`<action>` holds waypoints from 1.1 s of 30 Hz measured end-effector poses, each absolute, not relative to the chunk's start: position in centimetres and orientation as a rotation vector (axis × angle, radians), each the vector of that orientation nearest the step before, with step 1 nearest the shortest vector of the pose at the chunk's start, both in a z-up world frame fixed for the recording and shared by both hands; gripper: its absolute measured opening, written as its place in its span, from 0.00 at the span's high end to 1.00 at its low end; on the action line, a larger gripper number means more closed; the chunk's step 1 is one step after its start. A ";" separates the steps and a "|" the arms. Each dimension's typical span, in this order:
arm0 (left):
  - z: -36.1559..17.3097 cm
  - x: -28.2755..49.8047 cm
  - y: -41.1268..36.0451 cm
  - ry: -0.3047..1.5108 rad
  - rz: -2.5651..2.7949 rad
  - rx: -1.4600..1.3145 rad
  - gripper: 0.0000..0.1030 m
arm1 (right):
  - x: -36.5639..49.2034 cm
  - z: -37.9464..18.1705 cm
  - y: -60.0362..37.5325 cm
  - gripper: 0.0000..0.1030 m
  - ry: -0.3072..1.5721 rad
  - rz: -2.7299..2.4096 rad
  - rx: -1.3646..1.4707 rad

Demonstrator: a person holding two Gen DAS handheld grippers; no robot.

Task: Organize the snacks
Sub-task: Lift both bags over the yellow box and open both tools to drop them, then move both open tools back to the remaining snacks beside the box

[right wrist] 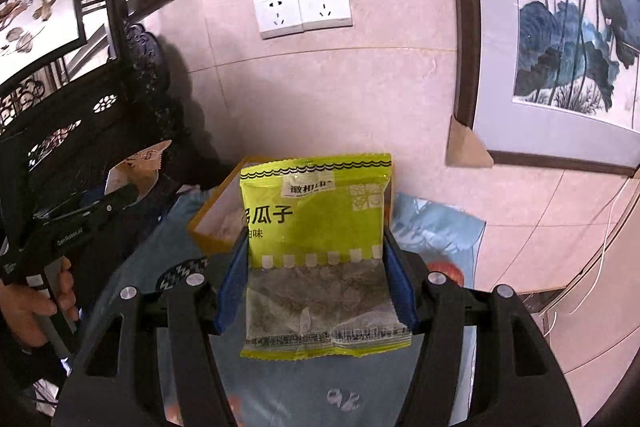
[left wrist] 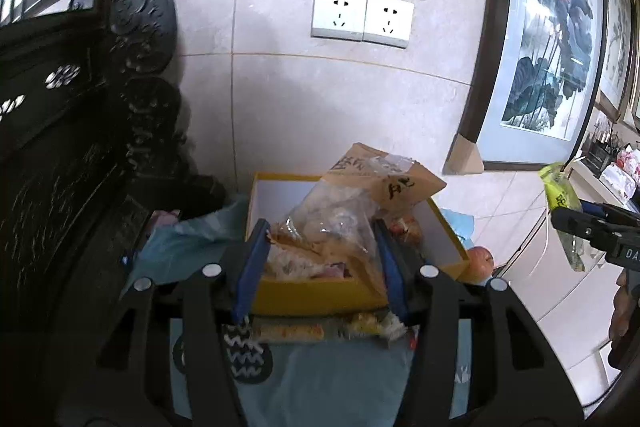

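Note:
My left gripper (left wrist: 320,231) is shut on a clear snack bag (left wrist: 336,211) with a brown paper header, held above an open yellow box (left wrist: 316,293). In the right wrist view, my right gripper (right wrist: 316,239) is shut on a green packet of melon seeds (right wrist: 320,211), its blue pads pressing both side edges. The yellow box (right wrist: 208,231) shows behind and left of that packet. Each gripper appears in the other's view: the right gripper (left wrist: 576,217) with the green packet (left wrist: 560,191) at the far right, the left gripper (right wrist: 120,195) at the left, held by a hand (right wrist: 28,307).
A blue cloth (left wrist: 320,379) covers the surface under the box. Wrapped snack bars (left wrist: 288,331) lie in front of the box and an apple (left wrist: 480,259) beside its right corner. Dark carved furniture (left wrist: 60,147) stands left; a tiled wall with sockets (left wrist: 360,17) and a framed painting (left wrist: 552,39) lie behind.

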State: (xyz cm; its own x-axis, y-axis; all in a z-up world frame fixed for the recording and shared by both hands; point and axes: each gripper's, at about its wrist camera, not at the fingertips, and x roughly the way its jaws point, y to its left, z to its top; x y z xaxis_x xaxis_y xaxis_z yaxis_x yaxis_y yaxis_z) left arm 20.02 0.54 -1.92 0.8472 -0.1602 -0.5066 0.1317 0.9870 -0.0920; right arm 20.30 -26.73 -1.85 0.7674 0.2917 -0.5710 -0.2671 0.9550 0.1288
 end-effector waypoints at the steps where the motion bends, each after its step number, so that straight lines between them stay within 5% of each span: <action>1: -2.0 20.6 0.2 0.539 -0.154 -0.051 0.49 | 21.2 -1.9 -26.5 0.40 0.632 0.302 0.036; 13: -5.9 30.1 -3.3 0.585 -0.099 -0.060 0.47 | 31.1 -5.6 -24.8 0.37 0.680 0.262 0.026; 15: -7.3 32.1 -3.5 0.589 -0.061 -0.073 0.32 | 33.2 -7.7 -24.4 0.23 0.724 0.208 -0.017; 16: -8.6 33.1 -3.6 0.618 -0.010 -0.050 0.10 | 33.7 -8.5 -24.3 0.23 0.744 0.187 -0.038; 17: -9.6 33.6 -3.4 0.642 0.009 -0.048 0.09 | 34.0 -9.2 -24.3 0.23 0.763 0.176 -0.054; 33: -22.3 24.2 2.5 0.914 0.044 0.005 0.08 | 22.9 -18.8 -24.7 0.23 0.978 0.236 -0.020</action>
